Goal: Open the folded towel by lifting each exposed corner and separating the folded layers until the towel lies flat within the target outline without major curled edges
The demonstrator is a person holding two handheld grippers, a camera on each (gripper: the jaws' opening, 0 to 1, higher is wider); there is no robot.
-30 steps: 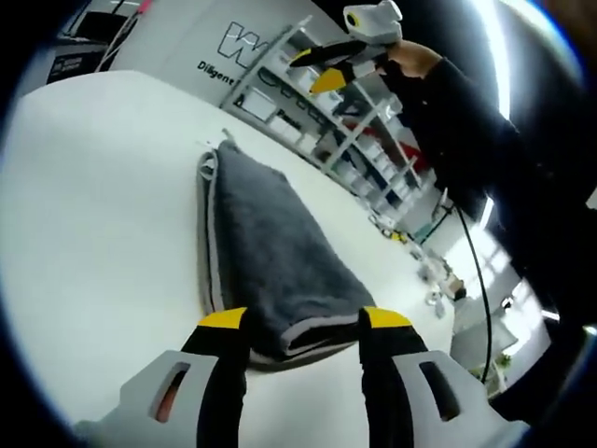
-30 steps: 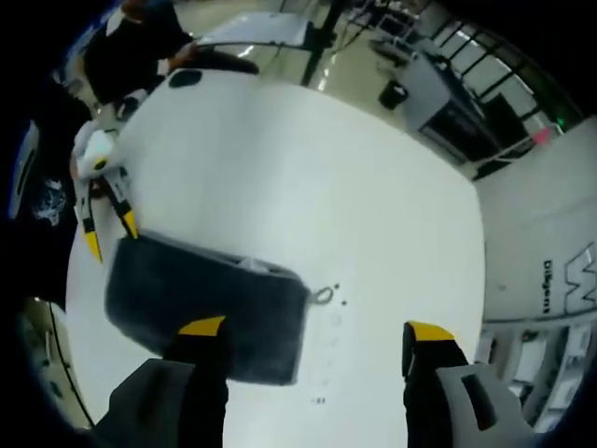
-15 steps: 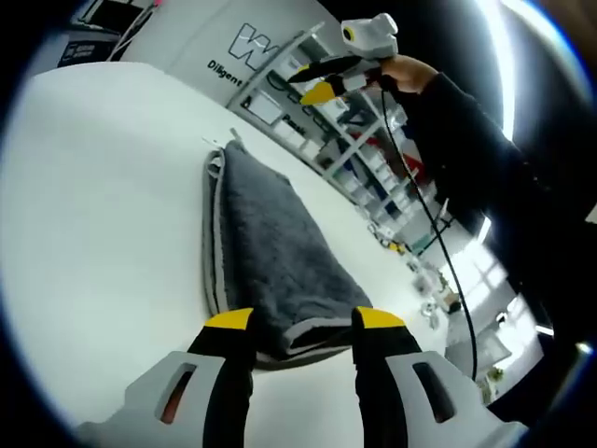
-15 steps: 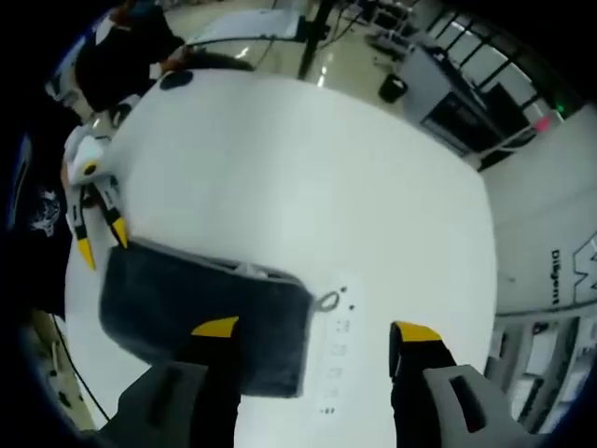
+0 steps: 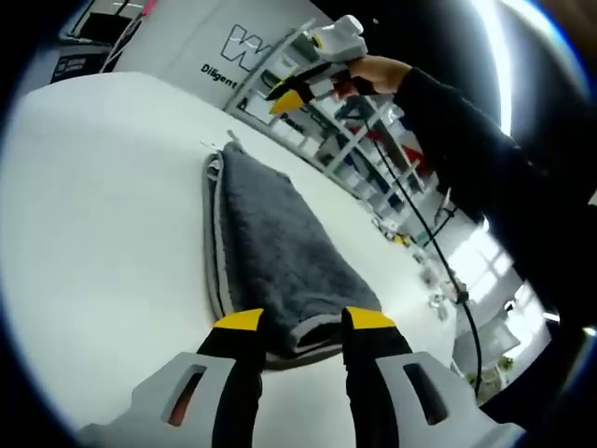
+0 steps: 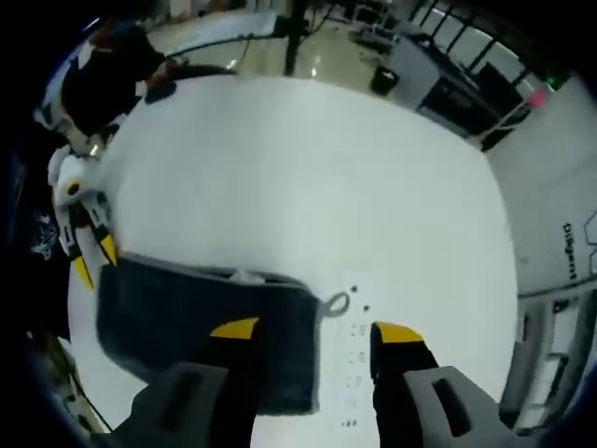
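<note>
The towel (image 5: 275,247) lay folded on the table (image 5: 93,224). The left gripper (image 5: 300,322) sat unclenched at its near end, the right gripper (image 6: 315,330) unclenched above its far end (holding nothing). Next, each should pinch a corner.

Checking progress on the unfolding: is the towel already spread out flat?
No, the gray towel lies folded in stacked layers on the white table.

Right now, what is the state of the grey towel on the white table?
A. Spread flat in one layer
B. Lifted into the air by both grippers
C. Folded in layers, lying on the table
C: the towel lies on the table with stacked folded edges visible.
</note>
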